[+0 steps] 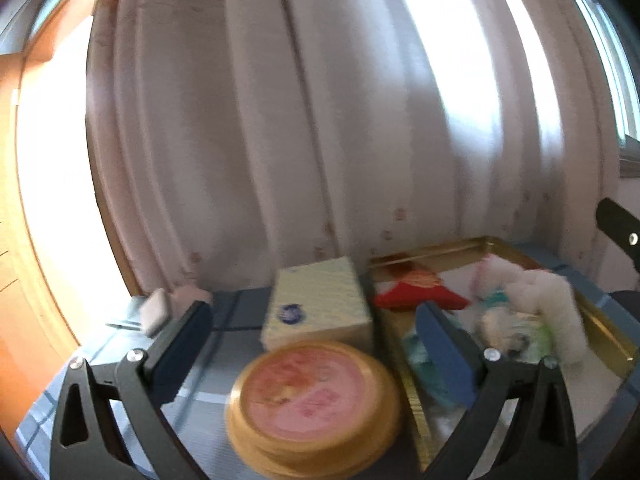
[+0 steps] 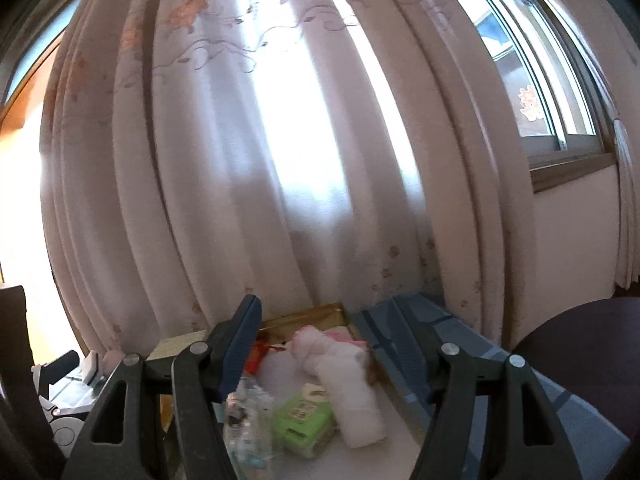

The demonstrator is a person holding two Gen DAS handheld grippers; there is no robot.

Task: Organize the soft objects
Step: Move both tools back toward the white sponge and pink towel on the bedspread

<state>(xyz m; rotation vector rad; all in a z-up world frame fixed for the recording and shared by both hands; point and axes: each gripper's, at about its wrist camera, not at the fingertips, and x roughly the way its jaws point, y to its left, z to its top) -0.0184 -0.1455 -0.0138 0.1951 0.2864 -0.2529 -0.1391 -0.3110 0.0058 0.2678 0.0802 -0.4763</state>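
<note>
On a blue checked tablecloth [image 1: 208,412] before a pale flowered curtain [image 2: 240,160], a gold-rimmed rectangular tin tray [image 1: 600,328] holds the soft things: a rolled white fluffy towel [image 2: 352,396], a green tissue packet [image 2: 304,420], a crinkled clear plastic packet [image 2: 248,412] and a red fabric piece [image 1: 416,294]. Left of the tray, the left gripper [image 1: 316,332] stands released and empty, its jaws wide around a round gold tin with a pink lid [image 1: 312,404] and a pale yellow-green tissue box [image 1: 320,308], pressing neither. Above the tray, the right gripper [image 2: 328,328] is likewise parted and grasps nothing.
</note>
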